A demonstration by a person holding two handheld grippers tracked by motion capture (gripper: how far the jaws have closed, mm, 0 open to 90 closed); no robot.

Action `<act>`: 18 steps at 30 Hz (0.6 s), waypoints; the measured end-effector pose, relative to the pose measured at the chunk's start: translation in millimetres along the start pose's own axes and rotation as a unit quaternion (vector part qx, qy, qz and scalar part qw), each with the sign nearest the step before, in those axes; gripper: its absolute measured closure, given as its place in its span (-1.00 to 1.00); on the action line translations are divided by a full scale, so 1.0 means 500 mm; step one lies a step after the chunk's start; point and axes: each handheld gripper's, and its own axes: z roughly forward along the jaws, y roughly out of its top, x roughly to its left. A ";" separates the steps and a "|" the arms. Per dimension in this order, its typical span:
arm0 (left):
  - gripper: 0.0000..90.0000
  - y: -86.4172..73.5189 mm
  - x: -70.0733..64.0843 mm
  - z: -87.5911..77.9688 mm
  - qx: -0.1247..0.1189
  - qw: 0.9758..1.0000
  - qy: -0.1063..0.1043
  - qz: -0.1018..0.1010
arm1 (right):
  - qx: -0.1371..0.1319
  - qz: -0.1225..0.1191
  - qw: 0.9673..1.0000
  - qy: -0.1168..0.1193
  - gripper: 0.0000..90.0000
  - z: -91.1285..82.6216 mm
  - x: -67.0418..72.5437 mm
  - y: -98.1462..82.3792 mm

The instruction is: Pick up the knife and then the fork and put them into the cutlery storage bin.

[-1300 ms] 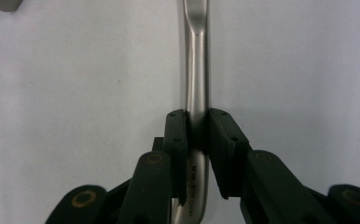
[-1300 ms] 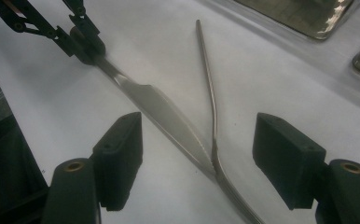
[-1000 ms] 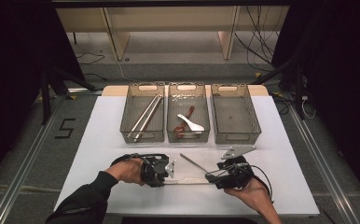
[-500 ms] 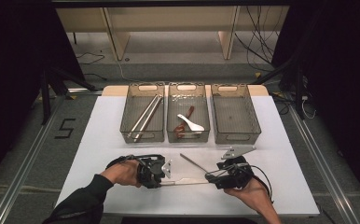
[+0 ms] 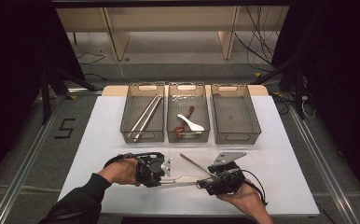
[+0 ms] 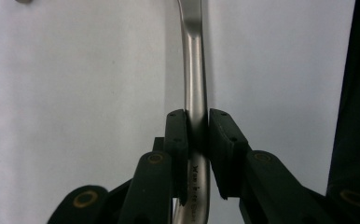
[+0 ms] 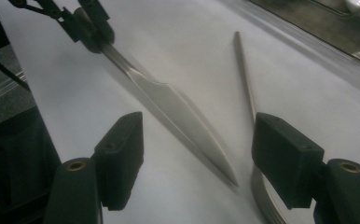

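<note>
A silver table knife lies level just over the white table top, and my left gripper is shut on its handle. In the left gripper view the two pads squeeze the engraved handle from both sides. The blade points at my right gripper, which stands open with the blade's tip between its jaws and touching neither pad. In the right gripper view the left gripper is at the far end of the knife. A thin metal utensil lies on the table beside the blade.
Three grey bins stand in a row at the back: the left one holds long metal rods, the middle one a white spoon and a reddish utensil, and the right one nothing. The table's near edge is right behind both hands.
</note>
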 end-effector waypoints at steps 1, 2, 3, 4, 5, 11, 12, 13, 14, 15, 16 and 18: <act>0.72 0.002 -0.001 -0.003 -0.001 1.000 0.002 0.001 | -0.003 -0.004 1.000 0.000 -0.22 0.001 0.005 0.002; 0.72 0.005 -0.001 -0.006 0.001 1.000 0.005 0.002 | -0.008 -0.011 1.000 0.000 -0.22 0.001 0.010 0.003; 0.72 0.008 -0.001 -0.008 0.001 1.000 0.003 0.000 | -0.011 -0.015 1.000 0.001 -0.22 0.001 0.015 0.005; 0.72 0.010 -0.002 -0.012 -0.003 1.000 0.007 0.000 | -0.015 -0.021 1.000 0.000 -0.22 0.001 0.020 0.006; 0.72 0.014 -0.001 -0.016 -0.002 1.000 0.005 -0.004 | -0.020 -0.029 0.999 -0.002 -0.22 0.000 0.025 0.008; 0.72 0.033 -0.001 -0.038 -0.011 1.000 -0.003 -0.019 | -0.045 -0.083 0.995 -0.022 -0.21 0.001 0.062 0.015; 0.72 0.036 -0.002 -0.042 -0.011 1.000 -0.005 -0.022 | -0.048 -0.094 0.994 -0.026 -0.20 0.002 0.069 0.015; 0.72 0.040 -0.002 -0.045 -0.012 1.000 -0.007 -0.023 | -0.049 -0.104 0.993 -0.031 -0.20 0.003 0.075 0.016; 0.72 0.044 -0.003 -0.048 -0.014 1.000 -0.007 -0.026 | -0.050 -0.114 0.992 -0.033 -0.19 0.004 0.082 0.017; 0.72 0.047 -0.003 -0.052 -0.016 0.999 -0.008 -0.030 | -0.050 -0.125 0.990 -0.039 -0.19 0.007 0.089 0.017; 0.72 0.051 -0.002 -0.054 -0.017 0.999 -0.011 -0.033 | -0.049 -0.136 0.989 -0.045 -0.19 0.010 0.096 0.018; 0.72 0.058 -0.003 -0.058 -0.019 0.999 -0.008 -0.032 | -0.045 -0.167 0.983 -0.061 -0.18 0.019 0.109 0.018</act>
